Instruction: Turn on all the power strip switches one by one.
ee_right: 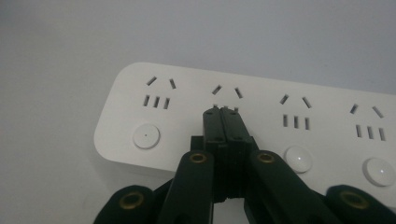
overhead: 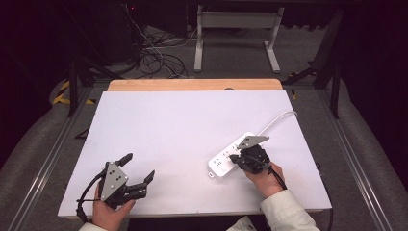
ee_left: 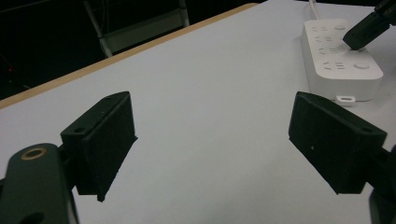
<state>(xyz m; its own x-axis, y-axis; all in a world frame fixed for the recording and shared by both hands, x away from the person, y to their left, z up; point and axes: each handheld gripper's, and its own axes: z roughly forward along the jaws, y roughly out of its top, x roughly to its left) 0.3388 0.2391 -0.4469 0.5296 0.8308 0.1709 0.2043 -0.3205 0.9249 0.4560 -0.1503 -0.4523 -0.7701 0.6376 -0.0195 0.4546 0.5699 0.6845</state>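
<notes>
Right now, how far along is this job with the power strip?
Midway, it seems. The right gripper has shut its jaws and set the tips on the power strip over its second button. Whether that button has clicked I cannot tell. The other buttons remain untouched, and the left gripper waits open.

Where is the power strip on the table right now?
In the high view the power strip lies on the white table top toward its right near side, under the right hand-held gripper, whose shut jaws rest on its socket face.

The left gripper (overhead: 141,167) lies low in the person's left hand (overhead: 111,211), jaws wide apart. The right gripper (overhead: 234,157) points down, jaws pressed tight together.
</notes>
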